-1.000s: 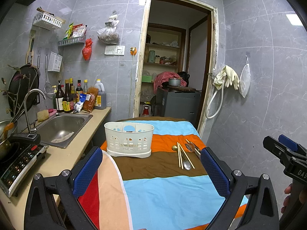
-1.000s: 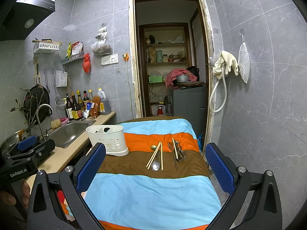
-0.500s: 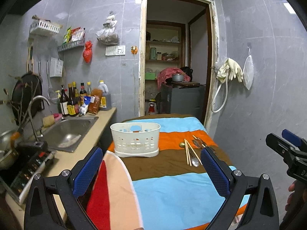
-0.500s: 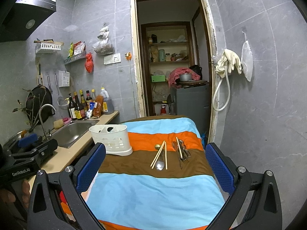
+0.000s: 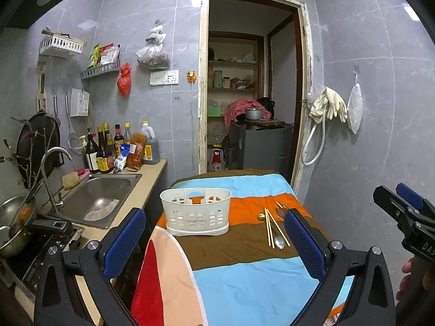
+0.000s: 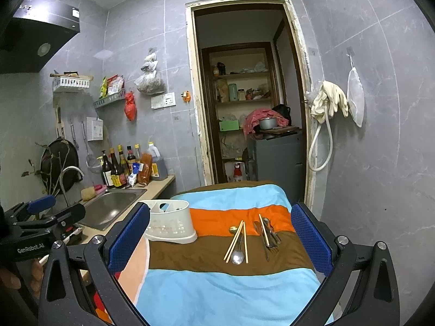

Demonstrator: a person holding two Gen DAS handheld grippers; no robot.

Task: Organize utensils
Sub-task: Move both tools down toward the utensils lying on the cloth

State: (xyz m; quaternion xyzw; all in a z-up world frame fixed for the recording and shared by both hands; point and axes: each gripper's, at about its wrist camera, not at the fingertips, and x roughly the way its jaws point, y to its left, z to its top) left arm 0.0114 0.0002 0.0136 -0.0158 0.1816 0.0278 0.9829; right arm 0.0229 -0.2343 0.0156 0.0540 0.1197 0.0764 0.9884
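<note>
From the left wrist view, the left gripper (image 5: 214, 244) is seen with its blue-padded fingers (image 5: 123, 240) spread wide and nothing held between them. A tabletop (image 5: 244, 285) covered by a striped cloth in light blue, brown and orange is framed by the fingers. A white plastic utensil caddy (image 5: 196, 212) with slotted walls and inner dividers is stood upright on the brown and orange stripes, towards the left edge. To its right, well apart from it, a pair of pale wooden chopsticks (image 5: 269, 226) is laid across a metal spoon (image 5: 278, 240) with a gold-coloured handle end. Further utensils beside them are partly hidden by the right finger. The right gripper (image 5: 402, 212) is seen at the right edge, off the tabletop. A steel sink (image 5: 95, 201) is set in the counter to the left.

From the right wrist view, the right gripper (image 6: 220, 241) is likewise shown spread wide with nothing between its fingers. The caddy (image 6: 171, 225) is seen at the left side of the tabletop (image 6: 217, 293), partly covered by the left finger. The chopsticks (image 6: 236, 239) are laid crossing over the spoon (image 6: 238, 255) on the brown stripe. Just to the right, a small cluster of dark metal cutlery (image 6: 267, 235) is laid with a single chopstick across it. The left gripper (image 6: 46, 214) is held over the sink (image 6: 111, 209) side, its fingers apart.
</note>
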